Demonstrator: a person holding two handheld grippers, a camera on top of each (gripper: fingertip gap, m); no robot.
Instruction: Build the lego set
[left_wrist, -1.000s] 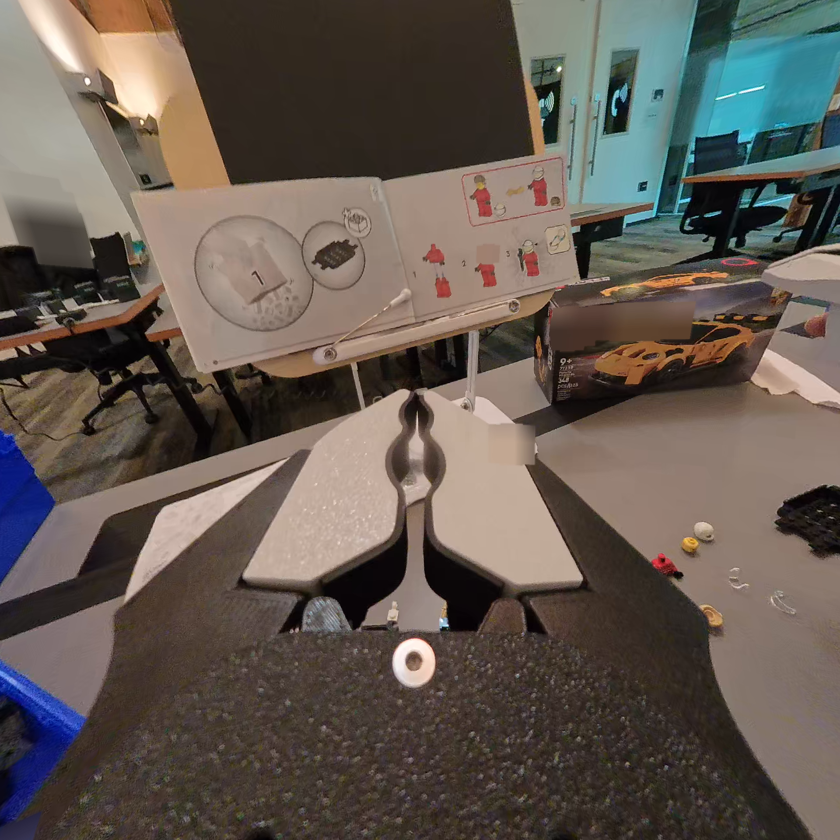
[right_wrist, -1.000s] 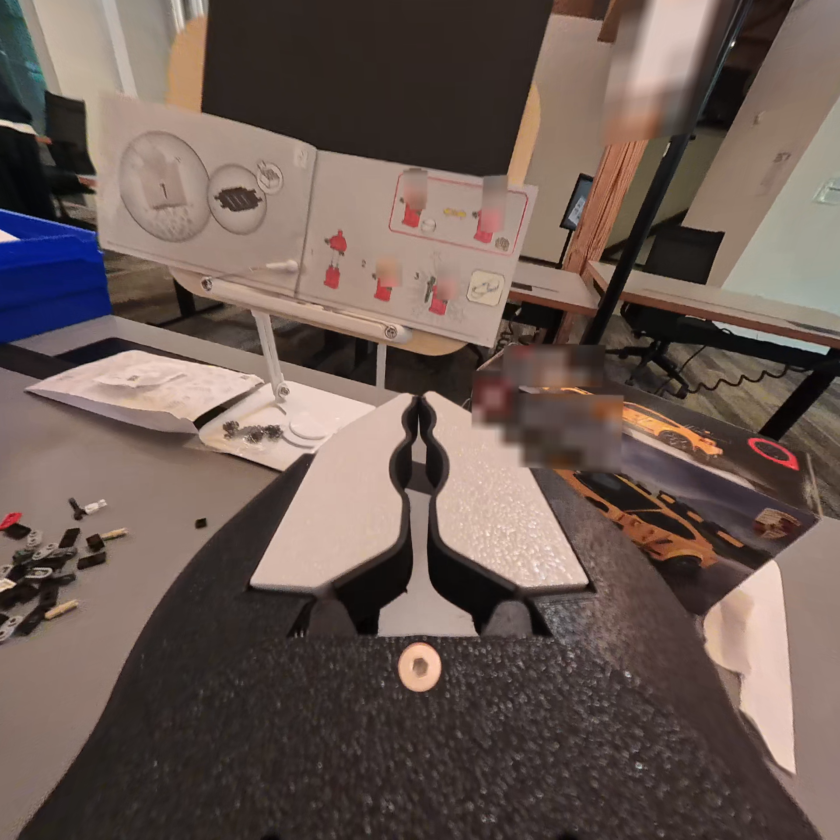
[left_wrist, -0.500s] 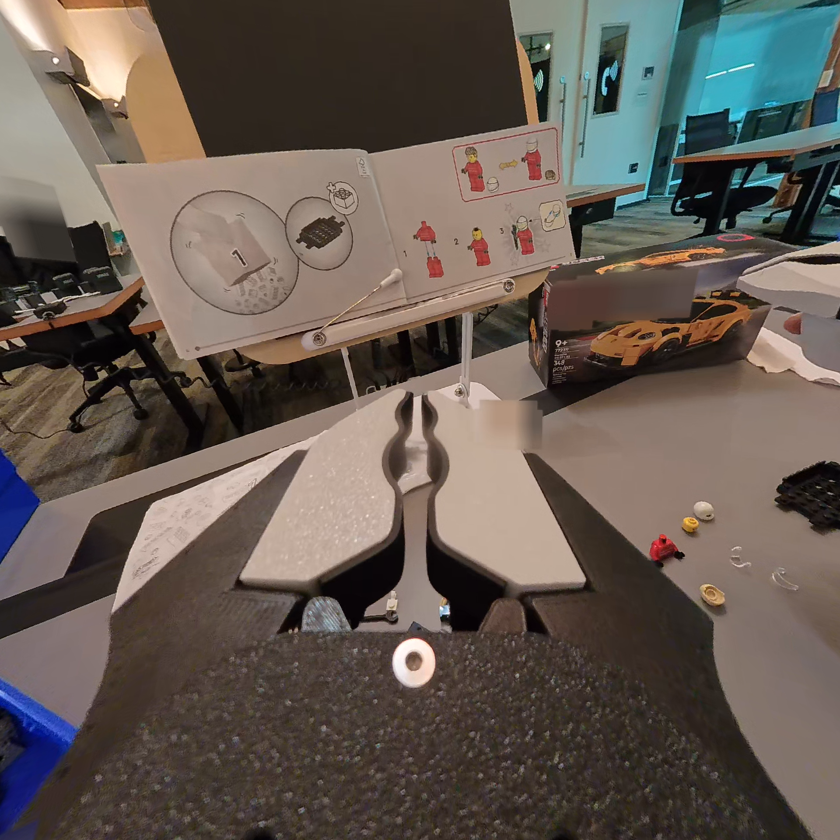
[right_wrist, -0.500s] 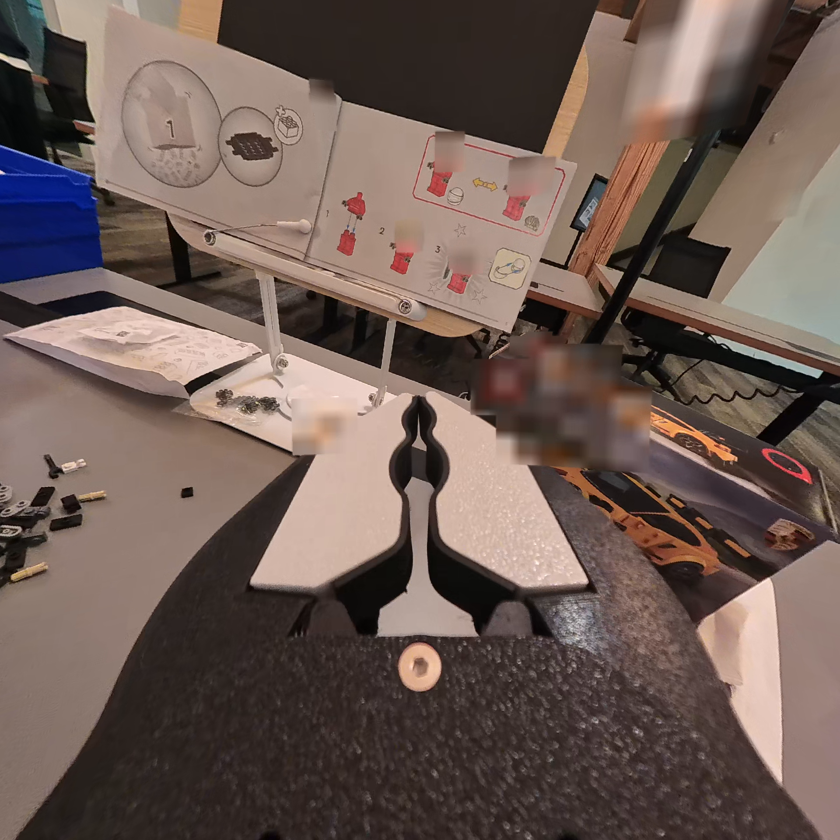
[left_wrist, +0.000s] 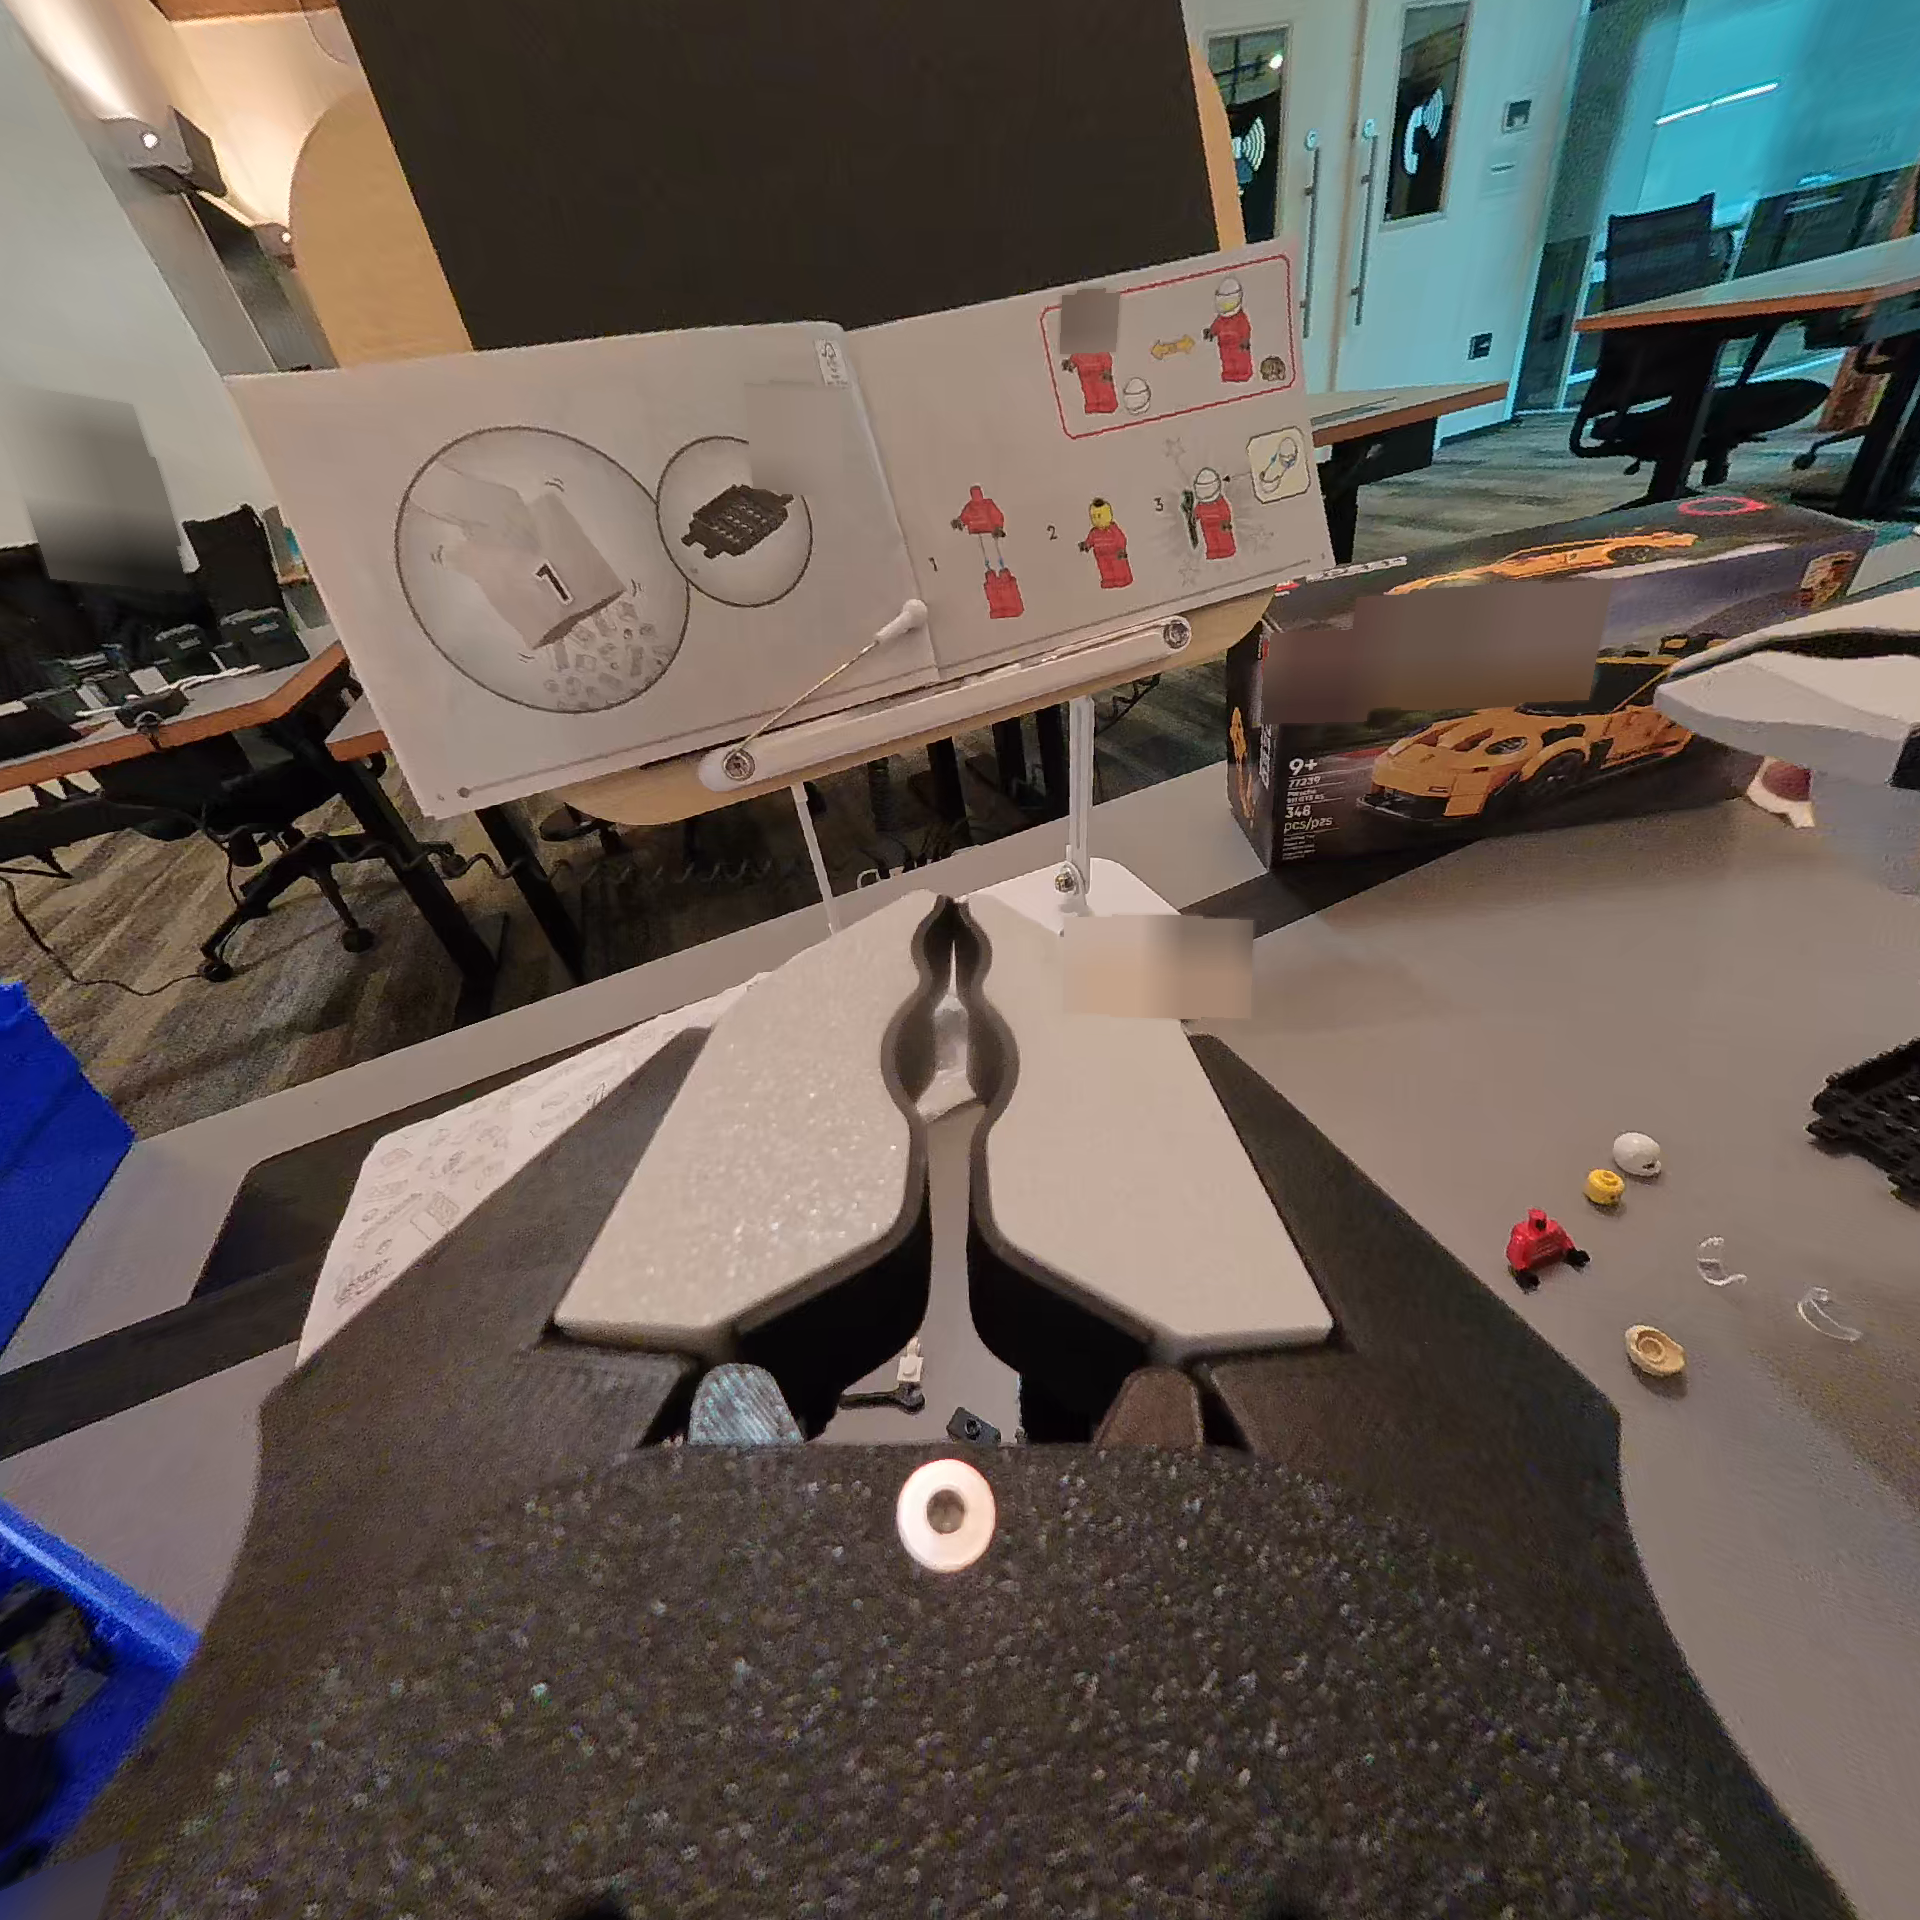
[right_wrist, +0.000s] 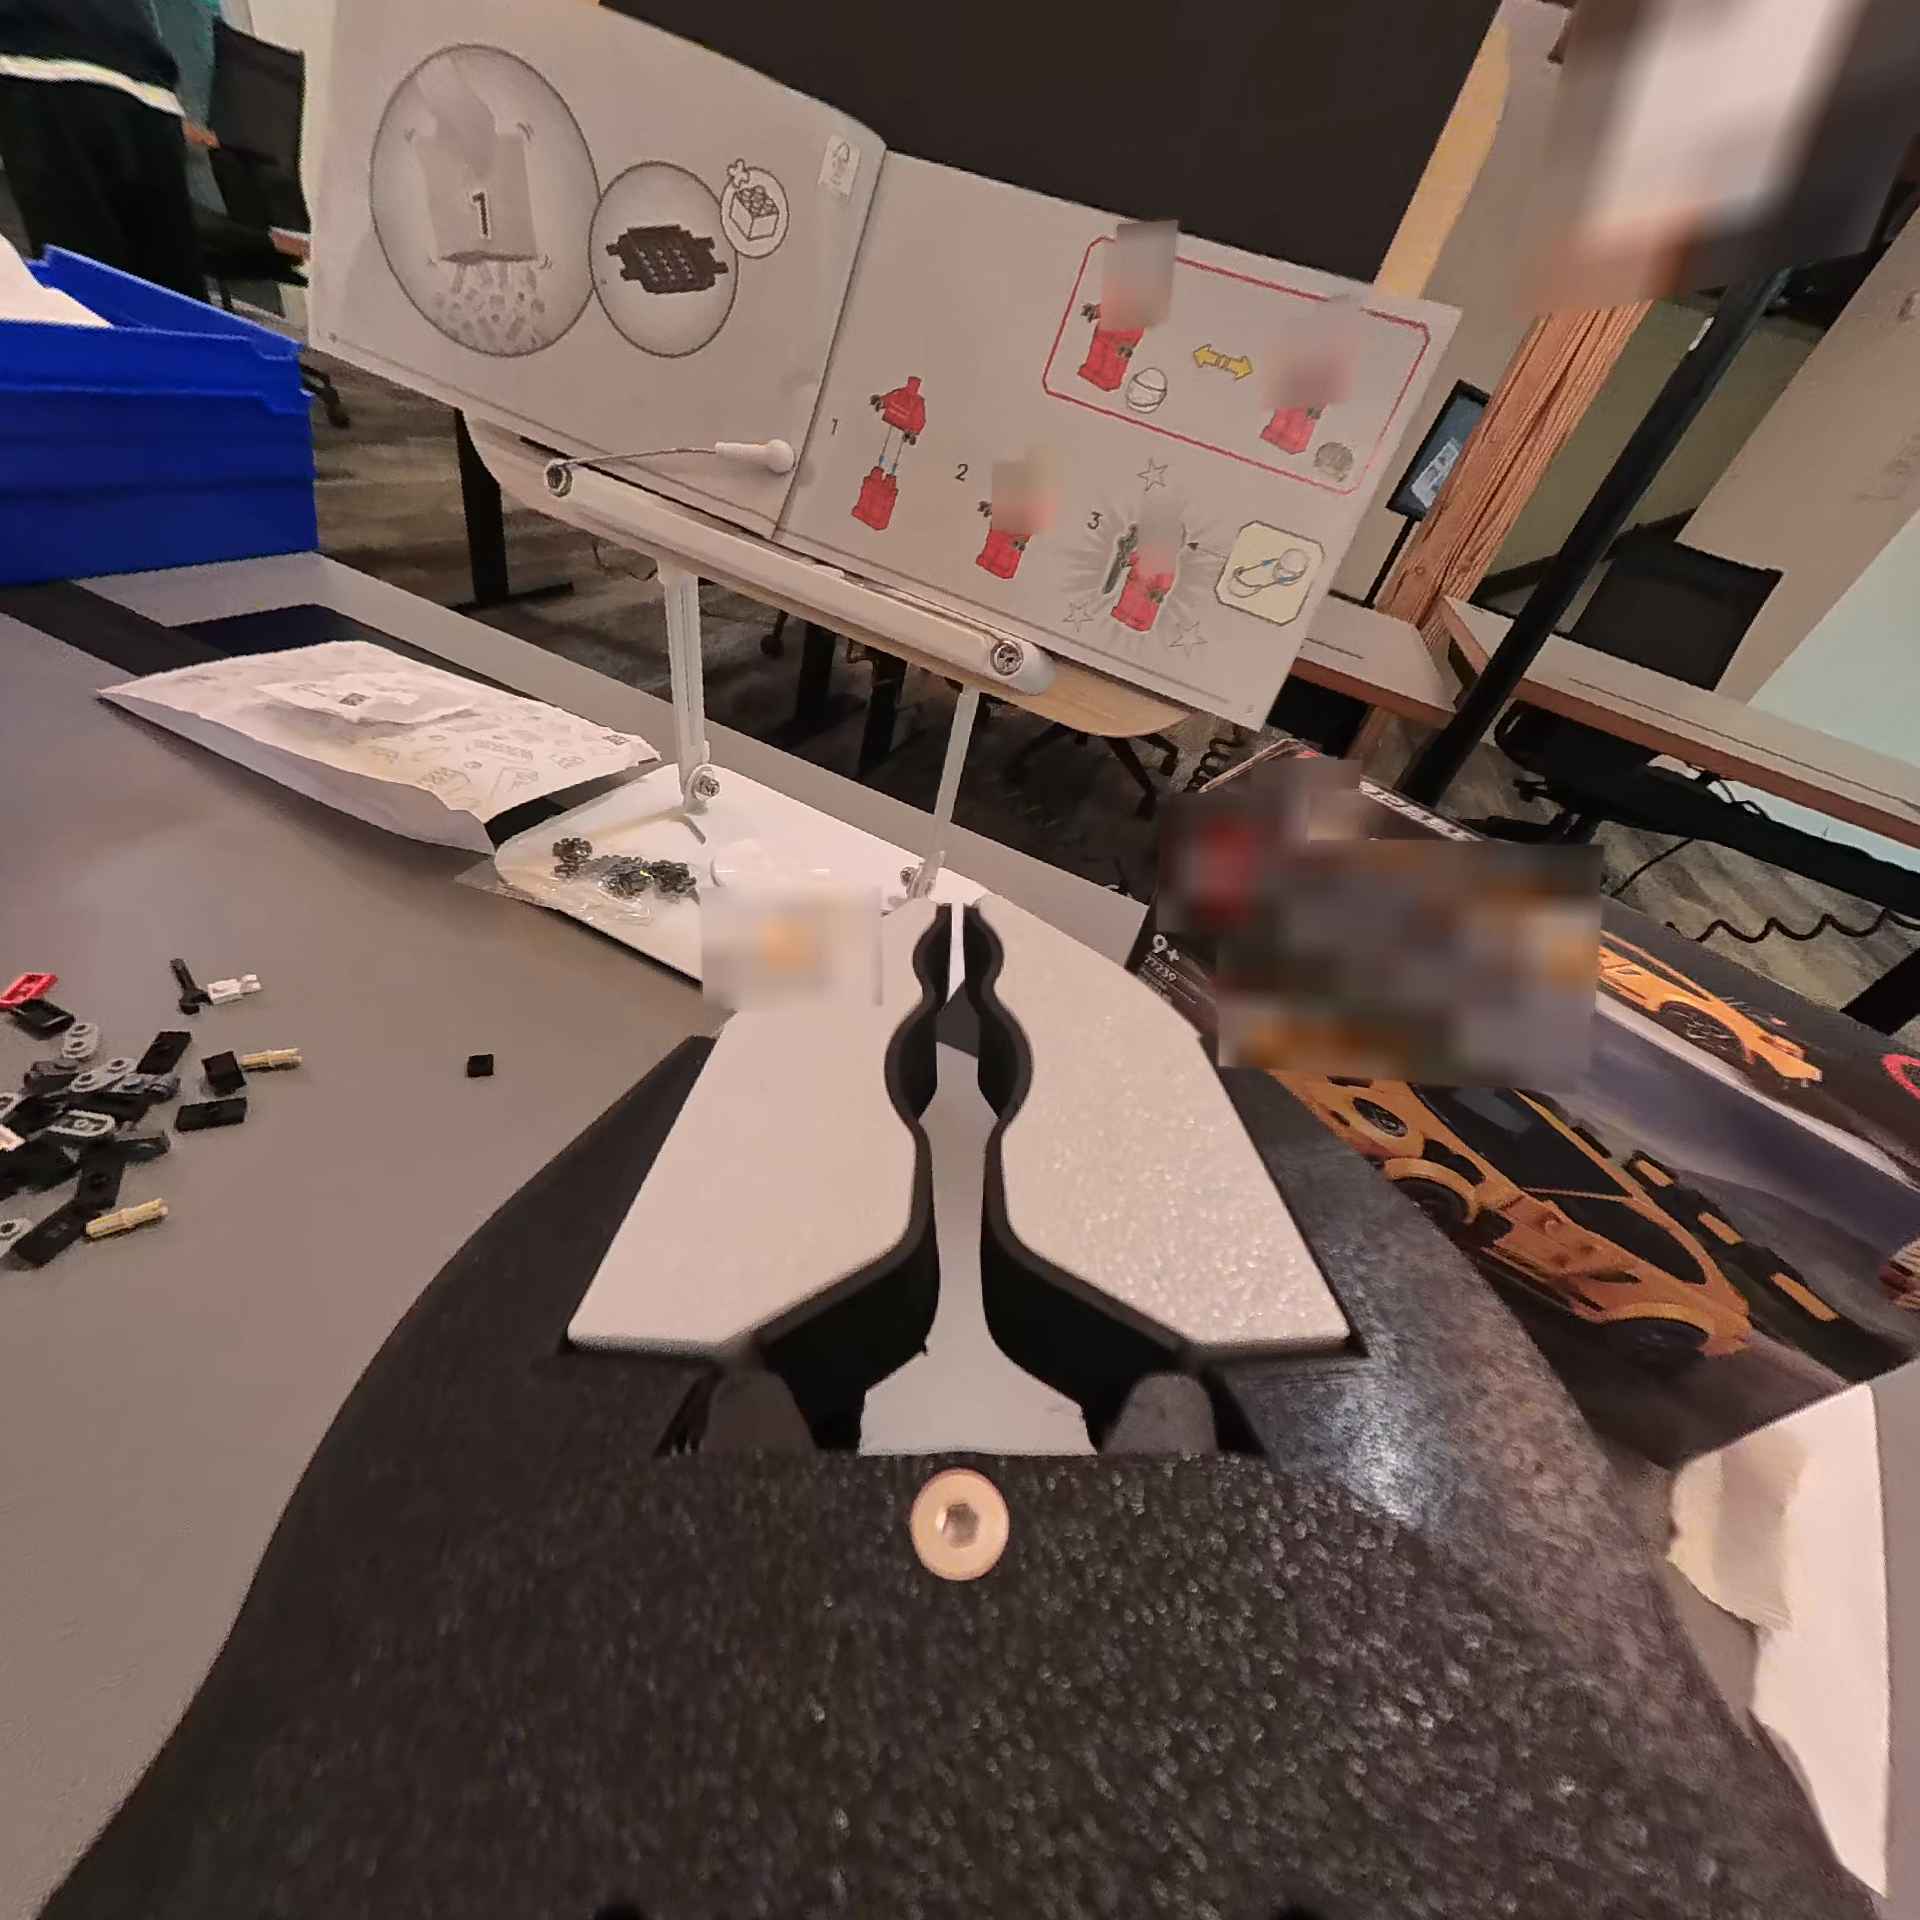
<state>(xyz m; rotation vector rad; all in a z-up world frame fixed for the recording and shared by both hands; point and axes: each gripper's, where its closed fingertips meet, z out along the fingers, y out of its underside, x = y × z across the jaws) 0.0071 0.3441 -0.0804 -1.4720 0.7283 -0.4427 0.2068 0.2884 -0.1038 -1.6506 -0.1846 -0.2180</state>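
**A:** How far along is this build? Both grippers look empty: left gripper (left_wrist: 951, 925) and right gripper (right_wrist: 956, 914) have fingers nearly pressed together, nothing between.

**B:** Barely started imo. Loose dark parts (right_wrist: 94, 1101) near left, red torso (left_wrist: 1540, 1243) and yellow head (left_wrist: 1604, 1187) still separate on the right. Further back, the instruction booklet (left_wrist: 665, 540) is on its first steps, box (left_wrist: 1507, 717) far right.

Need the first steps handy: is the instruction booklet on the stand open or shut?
Open. The instruction booklet lies spread across two pages on the white stand, a wire arm pinning its left page.
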